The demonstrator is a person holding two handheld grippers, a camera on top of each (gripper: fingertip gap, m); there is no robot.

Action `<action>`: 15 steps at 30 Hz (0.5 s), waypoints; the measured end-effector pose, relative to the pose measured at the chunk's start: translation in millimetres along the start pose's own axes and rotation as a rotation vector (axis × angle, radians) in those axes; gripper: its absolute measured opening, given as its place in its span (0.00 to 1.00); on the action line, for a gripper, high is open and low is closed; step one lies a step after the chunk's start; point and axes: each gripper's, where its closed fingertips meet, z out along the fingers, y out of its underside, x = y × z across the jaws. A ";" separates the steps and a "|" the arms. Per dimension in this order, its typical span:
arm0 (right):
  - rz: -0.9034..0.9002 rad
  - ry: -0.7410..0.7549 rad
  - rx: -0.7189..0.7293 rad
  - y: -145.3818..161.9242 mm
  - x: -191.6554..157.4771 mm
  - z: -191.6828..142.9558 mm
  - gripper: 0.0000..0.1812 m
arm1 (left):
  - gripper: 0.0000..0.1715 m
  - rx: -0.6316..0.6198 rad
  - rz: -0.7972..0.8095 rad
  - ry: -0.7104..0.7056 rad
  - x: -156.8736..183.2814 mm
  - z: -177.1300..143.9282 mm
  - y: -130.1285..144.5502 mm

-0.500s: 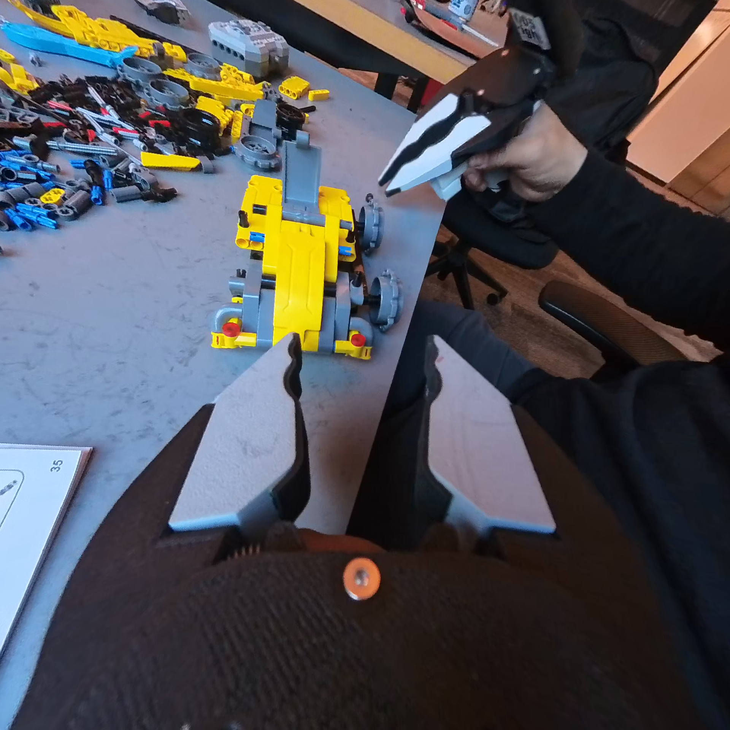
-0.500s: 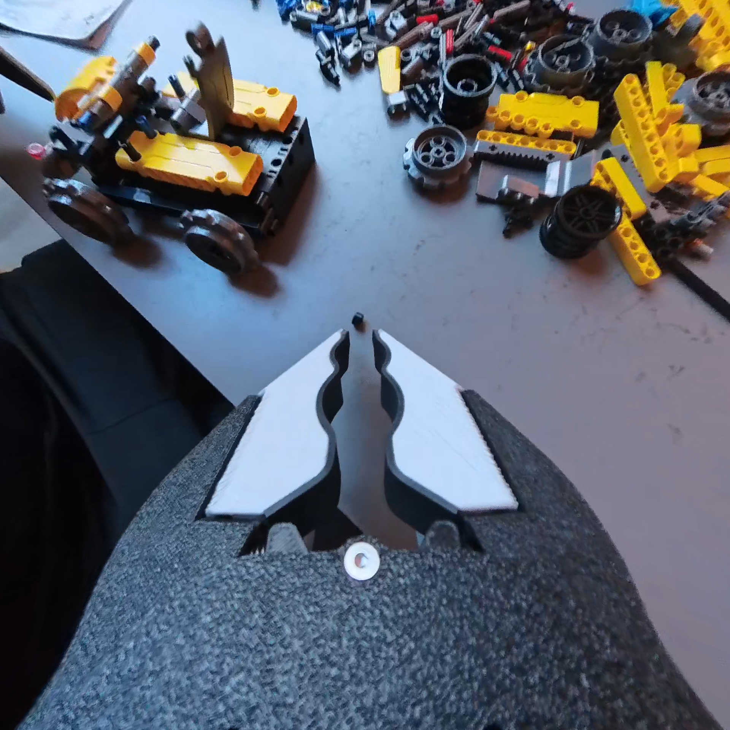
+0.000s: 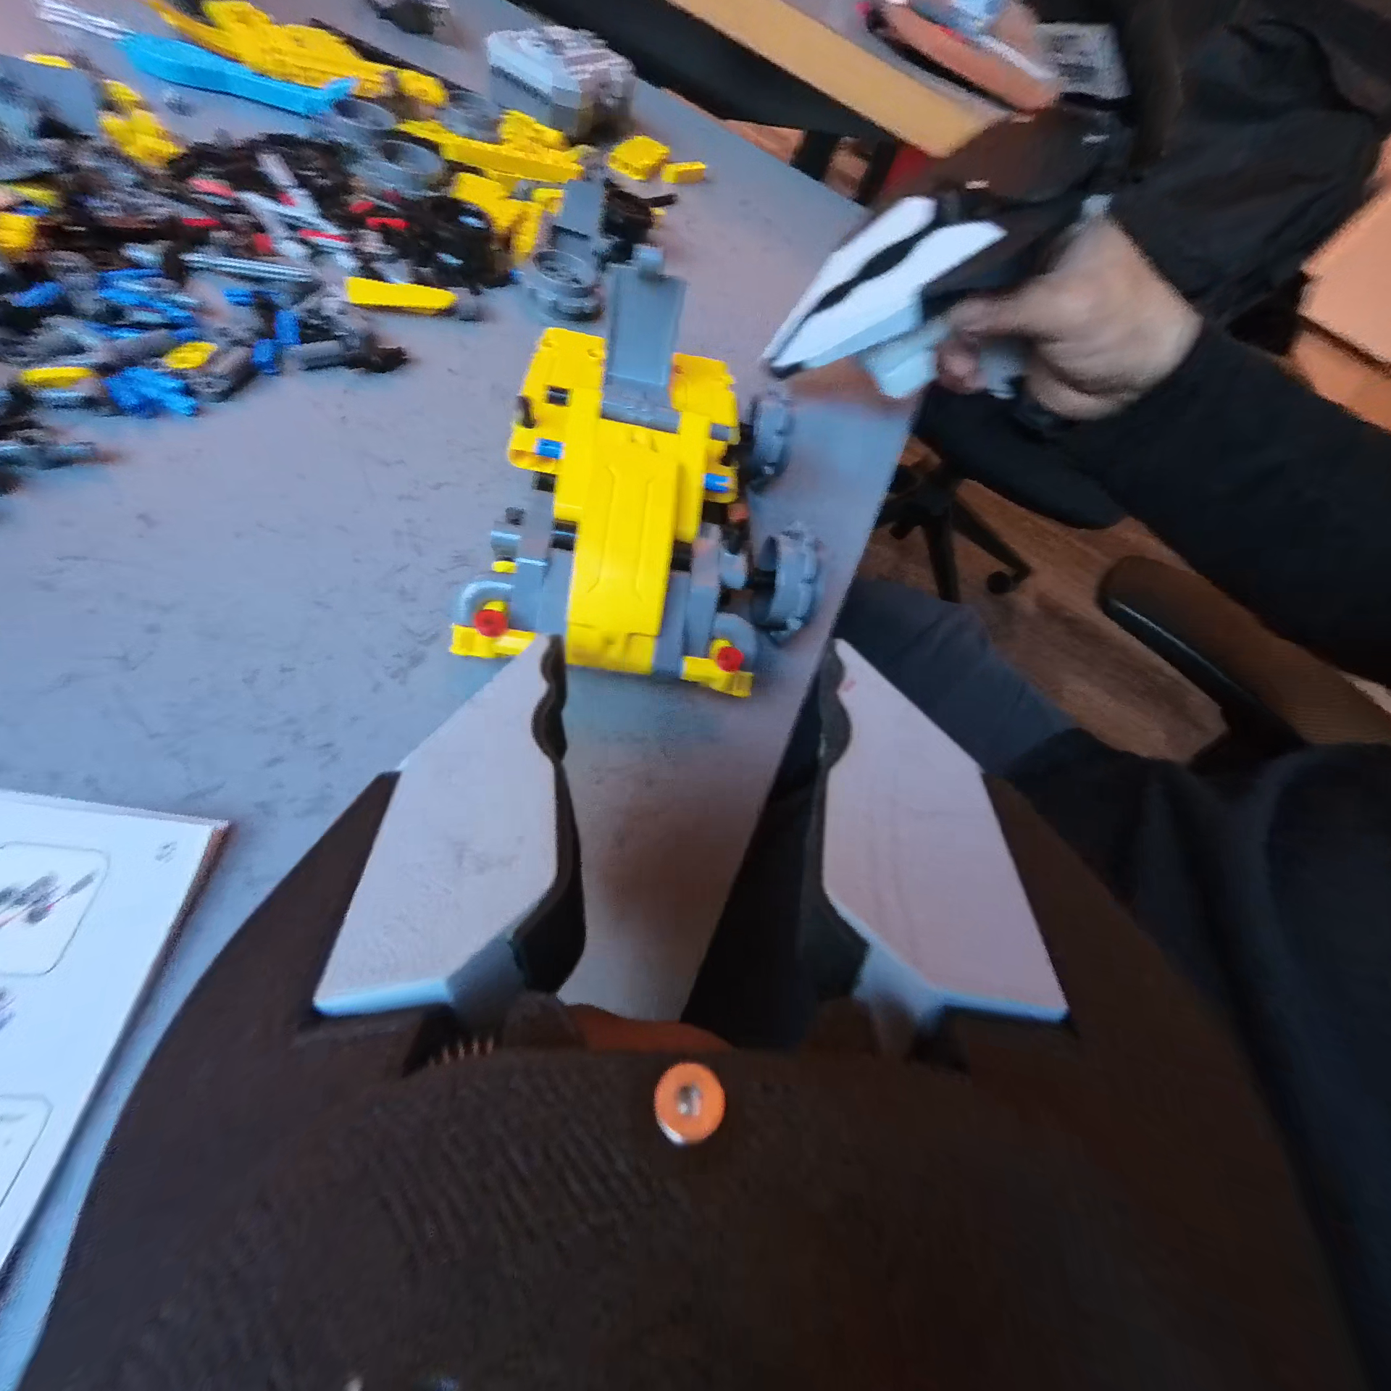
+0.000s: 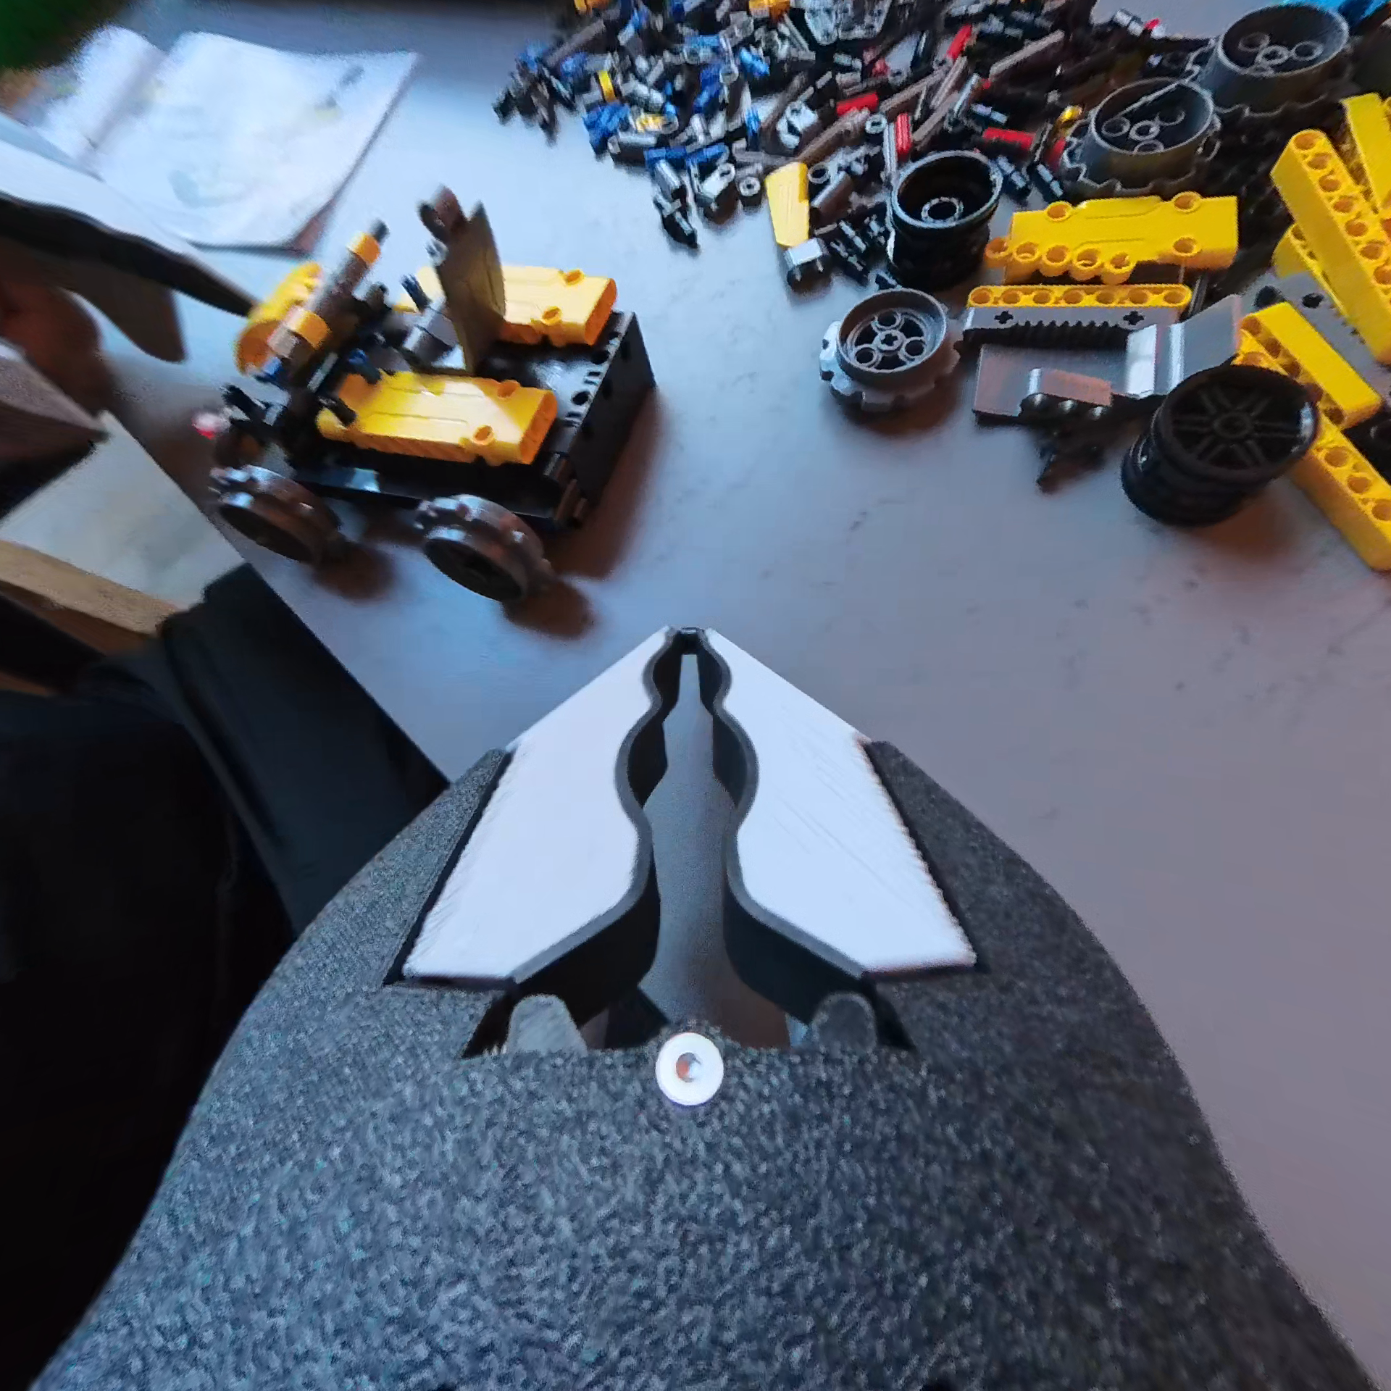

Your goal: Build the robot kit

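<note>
A tiny black piece (image 4: 686, 638) is pinched at the very tips of the right gripper (image 4: 686, 644), its jaws nearly closed on it above the table (image 4: 978, 753); so slight a hold could be lost by any jolt, and the piece dropped. The left gripper (image 3: 689, 662) is held wide and empty just before the yellow model (image 3: 625, 512), near the table edge; parts (image 4: 1054, 263) lie beyond.

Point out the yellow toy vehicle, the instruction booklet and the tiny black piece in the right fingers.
yellow toy vehicle (image 3: 617, 527), left wrist view, on its yellow top panel.
instruction booklet (image 4: 226, 128), right wrist view, on its open page.
tiny black piece (image 4: 686, 640), right wrist view, between the fingertips.
</note>
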 end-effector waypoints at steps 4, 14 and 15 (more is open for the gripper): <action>0.039 -0.030 0.078 -1.9 -15.5 -14.6 0.02 | 0.48 -0.054 -0.003 -0.083 -8.0 1.4 0.2; 0.101 -0.093 0.322 -4.0 -53.4 -41.7 0.02 | 0.53 -0.193 -0.049 -0.032 6.0 26.6 14.4; 0.092 -0.107 0.328 -3.7 -59.2 -42.6 0.02 | 0.53 -0.201 -0.041 -0.022 12.6 27.2 16.5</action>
